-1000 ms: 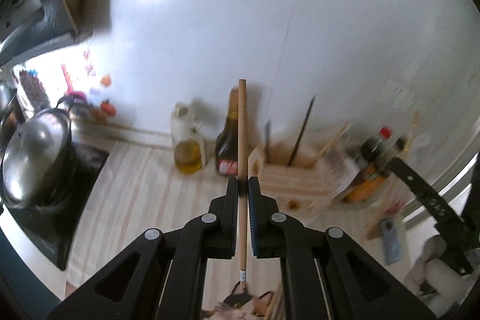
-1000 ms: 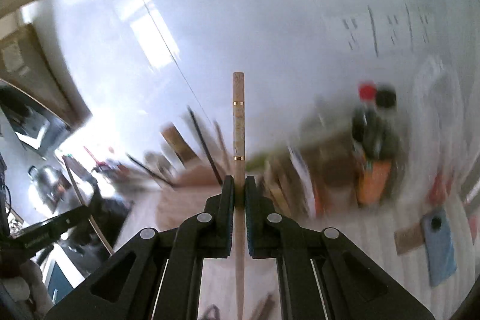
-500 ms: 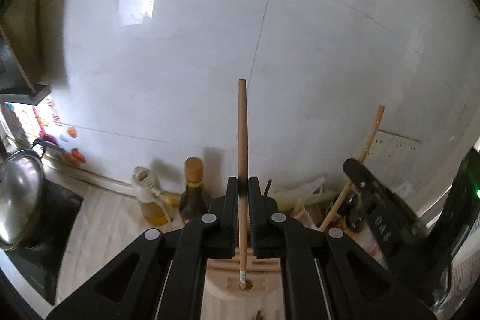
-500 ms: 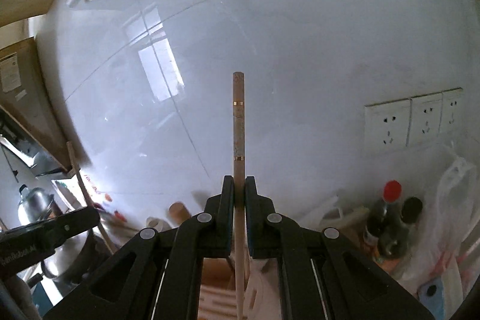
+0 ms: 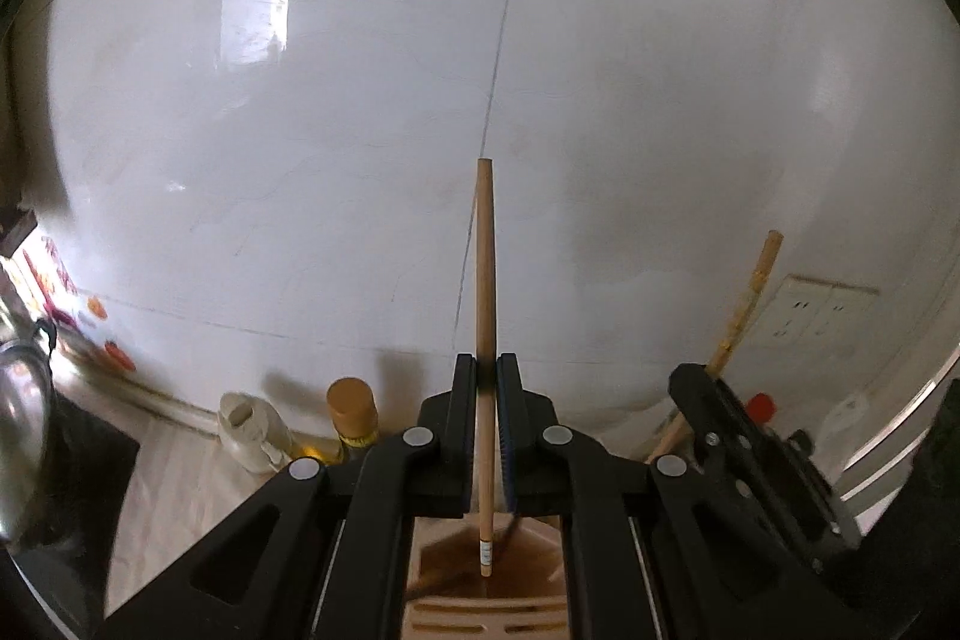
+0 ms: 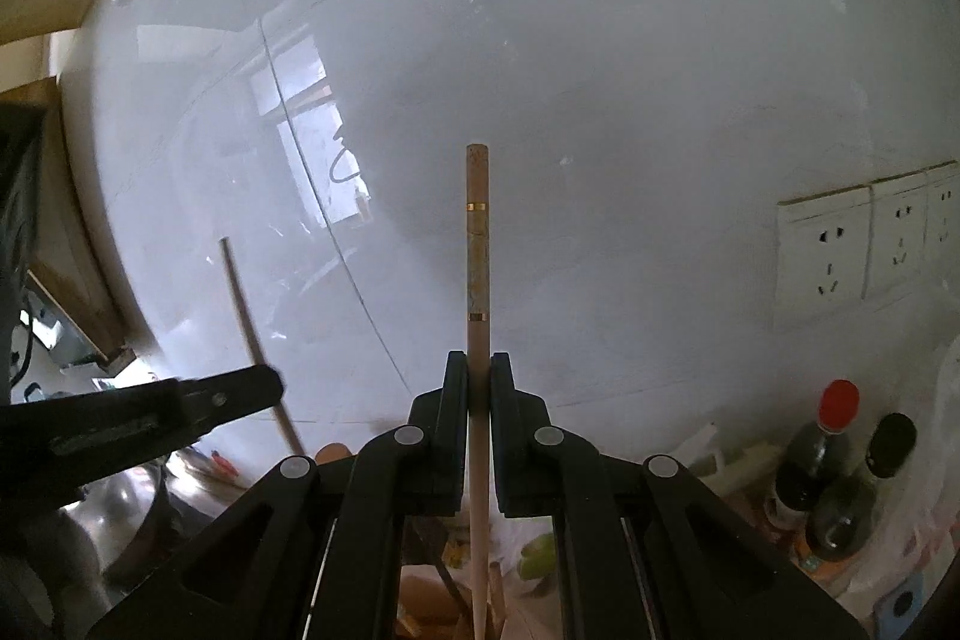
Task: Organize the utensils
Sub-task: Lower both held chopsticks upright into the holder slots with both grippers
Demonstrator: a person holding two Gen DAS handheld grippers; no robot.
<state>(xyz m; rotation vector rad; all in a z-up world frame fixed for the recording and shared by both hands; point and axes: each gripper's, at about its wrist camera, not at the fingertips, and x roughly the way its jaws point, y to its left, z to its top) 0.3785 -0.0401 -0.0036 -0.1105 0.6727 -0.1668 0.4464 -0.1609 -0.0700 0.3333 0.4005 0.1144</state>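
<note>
Left gripper clamps plain chopstick; right gripper clamps banded chopstick, both upright

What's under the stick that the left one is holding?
Below the plain chopstick in the left gripper is a wooden utensil holder with a dark opening. The jaws cover its sides; inside is too dark to see.

left tongs over holder | bottles right, below sockets

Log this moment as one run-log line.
left claw: shut on plain chopstick | right claw: shut on banded chopstick | both upright | wooden holder below left
</note>
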